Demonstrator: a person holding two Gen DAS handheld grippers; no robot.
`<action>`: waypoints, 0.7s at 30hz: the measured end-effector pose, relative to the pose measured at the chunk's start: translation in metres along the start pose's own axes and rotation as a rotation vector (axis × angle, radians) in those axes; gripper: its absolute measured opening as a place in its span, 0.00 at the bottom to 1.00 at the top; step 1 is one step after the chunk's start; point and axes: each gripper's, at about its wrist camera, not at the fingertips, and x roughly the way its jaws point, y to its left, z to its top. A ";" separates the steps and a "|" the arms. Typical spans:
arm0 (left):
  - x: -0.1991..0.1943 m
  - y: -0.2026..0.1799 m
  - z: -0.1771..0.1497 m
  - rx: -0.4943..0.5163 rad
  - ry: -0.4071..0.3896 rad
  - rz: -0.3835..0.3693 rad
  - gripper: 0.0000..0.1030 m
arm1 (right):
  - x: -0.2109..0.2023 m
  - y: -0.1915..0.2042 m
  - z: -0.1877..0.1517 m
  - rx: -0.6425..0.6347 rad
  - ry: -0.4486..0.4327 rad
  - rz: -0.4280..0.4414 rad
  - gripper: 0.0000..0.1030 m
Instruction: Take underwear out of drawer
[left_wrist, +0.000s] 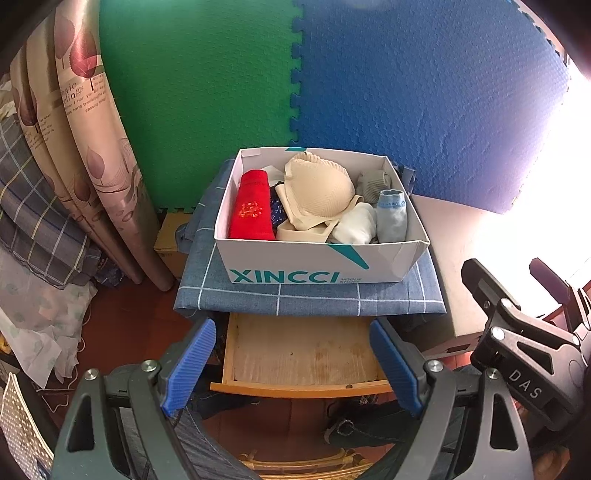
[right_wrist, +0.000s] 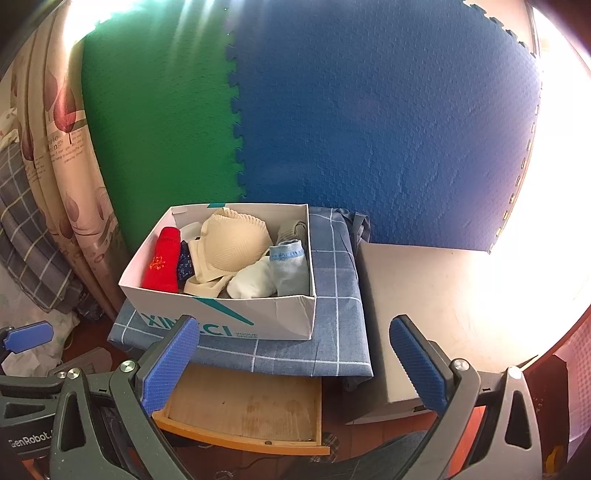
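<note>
Gripping soft, light underwear (left_wrist: 317, 195) inside box (left_wrist: 317, 262): pinch a fold; both grippers (left_wrist: 293, 363) (right_wrist: 295, 363) spread, empty.

Green foam mat (left_wrist: 192, 96) at 11 o'clock joins blue foam mat (left_wrist: 424, 99) on wall; leaf-print curtain (left_wrist: 85, 155) at 9; hard glare at 3; reddish floor (left_wrist: 125, 332).

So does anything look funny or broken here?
Yes. The white box has a creased, dented front right corner. The wooden drawer below hangs open with nothing inside it, while the underwear sits piled in the box on top.
</note>
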 end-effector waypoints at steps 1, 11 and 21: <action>-0.001 0.000 0.000 0.000 -0.001 0.000 0.85 | 0.000 0.000 0.000 0.002 0.001 0.001 0.99; -0.003 -0.002 -0.001 0.008 0.003 0.003 0.85 | 0.000 -0.001 0.000 0.001 0.003 -0.002 0.99; 0.001 -0.004 -0.002 0.014 0.006 0.012 0.85 | 0.000 -0.001 -0.001 -0.005 0.001 -0.005 0.99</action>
